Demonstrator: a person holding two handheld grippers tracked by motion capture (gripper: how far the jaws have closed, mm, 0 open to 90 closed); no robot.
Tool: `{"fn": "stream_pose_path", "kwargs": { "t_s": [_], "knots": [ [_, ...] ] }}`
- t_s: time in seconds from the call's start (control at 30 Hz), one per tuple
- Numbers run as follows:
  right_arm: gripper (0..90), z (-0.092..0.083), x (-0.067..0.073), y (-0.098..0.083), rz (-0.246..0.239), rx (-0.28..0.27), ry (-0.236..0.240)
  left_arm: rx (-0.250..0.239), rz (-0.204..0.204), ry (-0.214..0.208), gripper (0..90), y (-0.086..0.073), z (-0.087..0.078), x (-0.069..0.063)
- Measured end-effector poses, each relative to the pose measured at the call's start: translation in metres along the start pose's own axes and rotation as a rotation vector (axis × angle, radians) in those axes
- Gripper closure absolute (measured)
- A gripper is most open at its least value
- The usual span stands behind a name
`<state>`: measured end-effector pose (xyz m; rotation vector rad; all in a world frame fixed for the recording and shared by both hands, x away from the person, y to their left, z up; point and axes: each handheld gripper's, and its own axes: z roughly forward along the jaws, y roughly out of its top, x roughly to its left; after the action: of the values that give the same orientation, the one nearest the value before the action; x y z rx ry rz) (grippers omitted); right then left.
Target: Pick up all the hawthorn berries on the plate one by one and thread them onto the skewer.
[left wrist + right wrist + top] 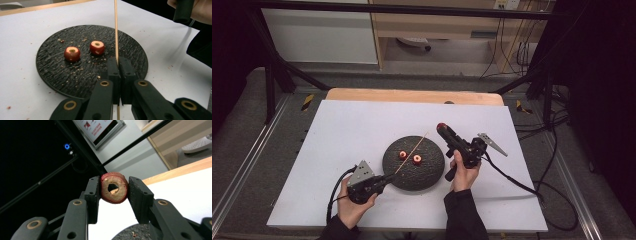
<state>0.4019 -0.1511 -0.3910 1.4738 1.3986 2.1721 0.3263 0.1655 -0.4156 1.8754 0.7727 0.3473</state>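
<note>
1. The cored fruit piece [114,187], red-skinned with a pale cut face and a hole through its middle, sits pinched between the jaws of the right gripper [114,188], held up off the tabletop [342,130] beyond the far right edge of the plate [432,177]. Its bored hole faces the camera, which suggests it is being lined up for threading.
2. The skewer [116,27], a thin wooden stick, is clamped near its lower end by the left gripper [118,65], whose jaws are closed tight on it. It slants up and away over the plate, its free end offered toward the right gripper, probably to take the held piece.
3. Two more fruit pieces [72,53] [97,47] rest on the dark, textured round plate, side by side but apart, among scattered crumbs, likely waiting their turn.
4. The plate lies near the middle of the white tabletop, between the two hands.
5. Hard to tell: what kind of fruit this is, and how close the skewer's tip is to the held piece. The skewer's top is cut off in the left gripper view.
</note>
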Motion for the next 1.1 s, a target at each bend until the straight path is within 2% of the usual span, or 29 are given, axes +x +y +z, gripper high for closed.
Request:
{"fn": "stream_pose_path", "kwargs": {
  "t_s": [0.4,0.8,1.1],
  "knots": [
    [62.7,0.004,0.000,-0.005,0.047,-0.079,0.006,0.004,0.003,-0.010,88.2,0.001,0.011,-0.009],
    [62.8,0.006,-0.001,-0.010,0.065,-0.089,0.012,0.000,0.007,-0.016,88.2,0.004,0.016,-0.013],
    [62.7,0.006,0.000,-0.011,0.077,-0.095,0.020,-0.016,-0.005,-0.010,88.2,0.006,0.018,-0.015]
  ]
}}
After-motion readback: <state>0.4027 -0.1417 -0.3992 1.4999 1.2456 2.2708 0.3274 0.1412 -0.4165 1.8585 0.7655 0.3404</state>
